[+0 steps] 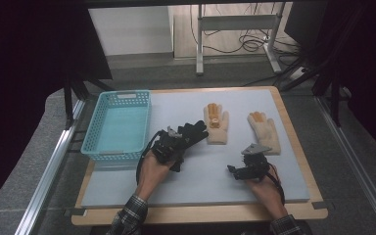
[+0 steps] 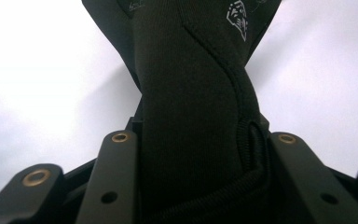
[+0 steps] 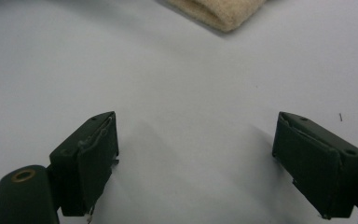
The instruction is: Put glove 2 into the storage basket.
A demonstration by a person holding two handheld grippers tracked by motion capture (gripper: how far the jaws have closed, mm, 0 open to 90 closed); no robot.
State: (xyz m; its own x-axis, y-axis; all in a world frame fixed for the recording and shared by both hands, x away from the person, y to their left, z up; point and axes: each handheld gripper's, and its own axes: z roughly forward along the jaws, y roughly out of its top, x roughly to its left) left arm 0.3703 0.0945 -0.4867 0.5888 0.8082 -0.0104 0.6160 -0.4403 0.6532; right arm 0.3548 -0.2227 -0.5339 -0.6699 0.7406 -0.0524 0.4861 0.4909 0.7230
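The left gripper (image 1: 176, 142) is clamped on a black fabric glove (image 2: 191, 107), held just right of the turquoise plastic basket (image 1: 119, 125); the glove's fingers are cut off in the left gripper view. The right gripper (image 3: 196, 163) is held wide open and empty over the pale mat (image 3: 191, 93), near a cream knitted glove (image 3: 219, 11).

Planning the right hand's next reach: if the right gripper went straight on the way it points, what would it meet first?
Probably the cuff of a beige glove; the open right gripper has bare mat before it until there.
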